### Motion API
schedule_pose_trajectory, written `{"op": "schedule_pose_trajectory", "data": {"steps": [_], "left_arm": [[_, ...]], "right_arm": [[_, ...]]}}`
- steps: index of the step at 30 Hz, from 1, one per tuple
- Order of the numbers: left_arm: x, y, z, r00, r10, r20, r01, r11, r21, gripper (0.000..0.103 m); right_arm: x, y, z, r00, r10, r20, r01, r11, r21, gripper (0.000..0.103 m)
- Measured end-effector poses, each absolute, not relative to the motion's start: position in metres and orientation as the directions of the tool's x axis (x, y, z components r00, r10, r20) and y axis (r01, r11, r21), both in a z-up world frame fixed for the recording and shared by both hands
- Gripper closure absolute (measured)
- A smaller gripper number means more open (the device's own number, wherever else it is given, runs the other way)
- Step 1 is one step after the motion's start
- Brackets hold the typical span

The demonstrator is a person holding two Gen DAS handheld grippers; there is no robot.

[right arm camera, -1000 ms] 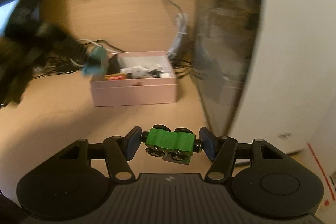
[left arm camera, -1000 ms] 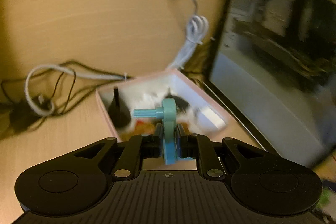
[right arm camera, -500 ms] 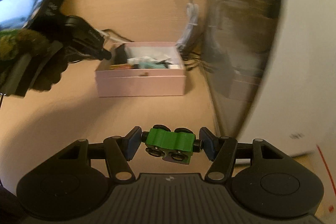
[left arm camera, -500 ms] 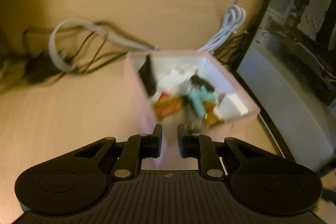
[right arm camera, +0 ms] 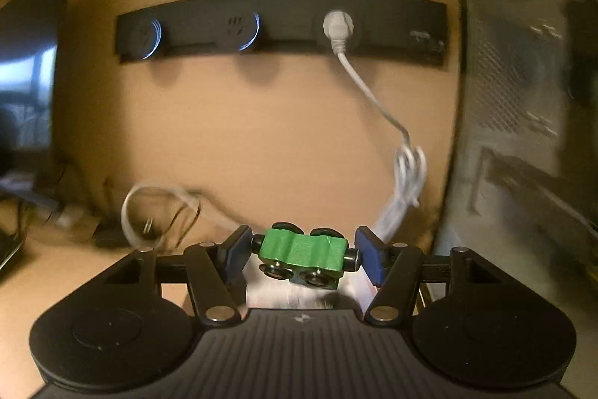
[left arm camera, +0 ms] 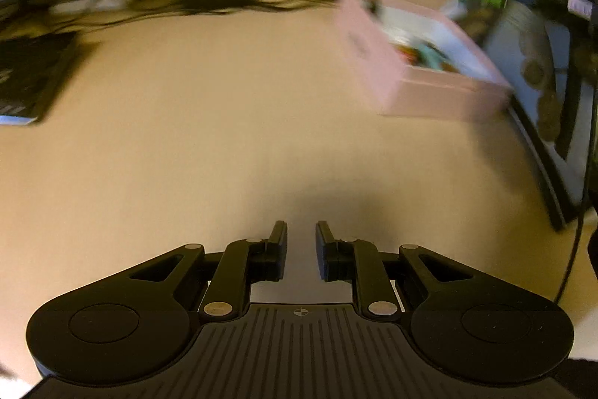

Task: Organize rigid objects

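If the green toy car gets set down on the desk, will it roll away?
Probably a bit: the green toy car has small black wheels, so a nudge could send it rolling. It looks like stiff, light plastic, unlikely to bend. The right gripper holds it by its ends.

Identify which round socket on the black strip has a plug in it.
The rightmost one, holding the white plug and its cable. The left socket and middle socket are empty, with blue-lit rims.
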State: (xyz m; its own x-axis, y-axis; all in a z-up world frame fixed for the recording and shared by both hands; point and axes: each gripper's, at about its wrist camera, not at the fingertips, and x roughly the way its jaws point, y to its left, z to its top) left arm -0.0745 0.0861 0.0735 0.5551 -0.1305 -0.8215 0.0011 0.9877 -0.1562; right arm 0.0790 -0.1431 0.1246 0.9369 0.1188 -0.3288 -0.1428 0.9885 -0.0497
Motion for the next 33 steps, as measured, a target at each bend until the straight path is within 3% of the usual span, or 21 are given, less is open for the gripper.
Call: {"op": "schedule_pose_trajectory", "data": {"steps": [4,10,20,27,33], "left_arm": [[-0.075,0.098,0.07,0.549,-0.101,-0.83,-0.071,0.983,-0.167,0.085],[-0.058,0.079,0.072,0.554,-0.166,-0.816,0.025,0.983,-0.183,0.085],[0.018,0.026,0.101,0.649,-0.251,-0.718,0.175,0.968,-0.18,0.085],[0.034,-0.006,0.1,0.649,-0.28,-0.708,0.23,0.959,-0.168,0.085],[-0.011,-0.01,0.054,0.609,-0.202,-0.767,0.316,0.949,0.001,0.084]], "right_arm": [[0.073,-0.119,0.11,0.88,0.242,-0.41,-0.26,0.965,0.012,0.035],[0.031,-0.124,0.088,0.831,0.284,-0.478,-0.318,0.948,0.012,0.035],[-0.015,-0.174,0.05,0.796,0.074,-0.6,-0.185,0.975,-0.124,0.034],[-0.039,-0.183,0.029,0.753,0.024,-0.657,-0.124,0.987,-0.106,0.034],[-0.037,-0.176,0.02,0.709,-0.004,-0.706,-0.076,0.994,-0.082,0.03]]}}
